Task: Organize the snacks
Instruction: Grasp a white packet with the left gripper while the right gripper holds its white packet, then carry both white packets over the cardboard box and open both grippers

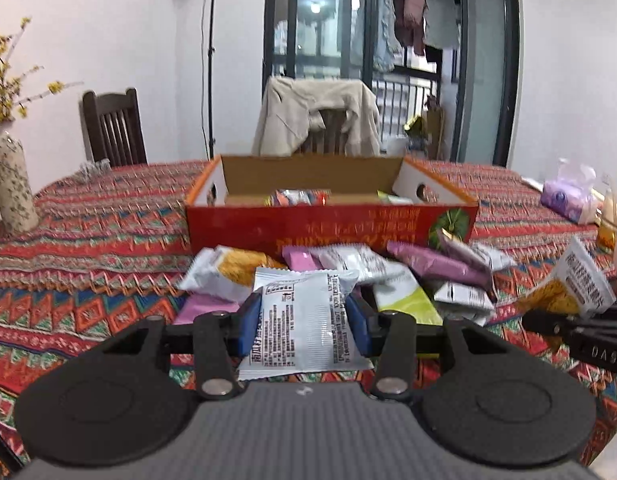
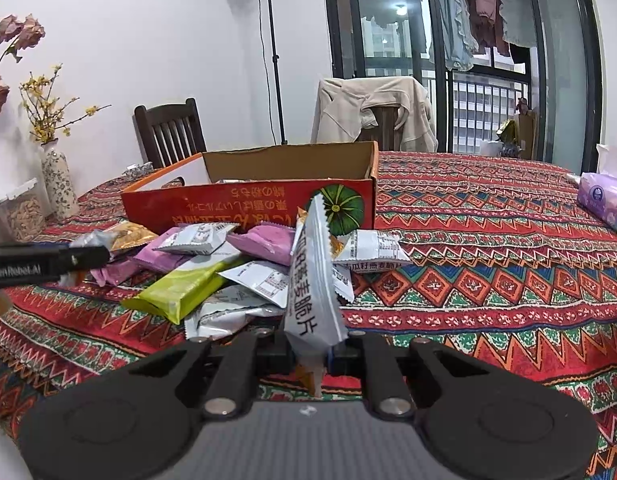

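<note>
My left gripper (image 1: 304, 324) is shut on a white snack packet (image 1: 304, 320), its blue pads pressing both sides, held above the pile of snack packets (image 1: 388, 272). My right gripper (image 2: 312, 354) is shut on another white and orange packet (image 2: 314, 276), which stands on edge between the fingers. That right gripper also shows at the right edge of the left wrist view with its packet (image 1: 576, 280). The open red cardboard box (image 1: 332, 228) stands behind the pile, with a few packets inside (image 1: 300, 197). The left gripper's side (image 2: 48, 262) enters the right wrist view at far left.
A patterned tablecloth (image 2: 488, 264) covers the table. A vase with yellow flowers (image 1: 12, 188) stands left, a purple tissue pack (image 2: 604, 200) right. A jar (image 2: 22, 212) sits near the vase. Two chairs stand behind, one draped with a beige jacket (image 1: 316, 116).
</note>
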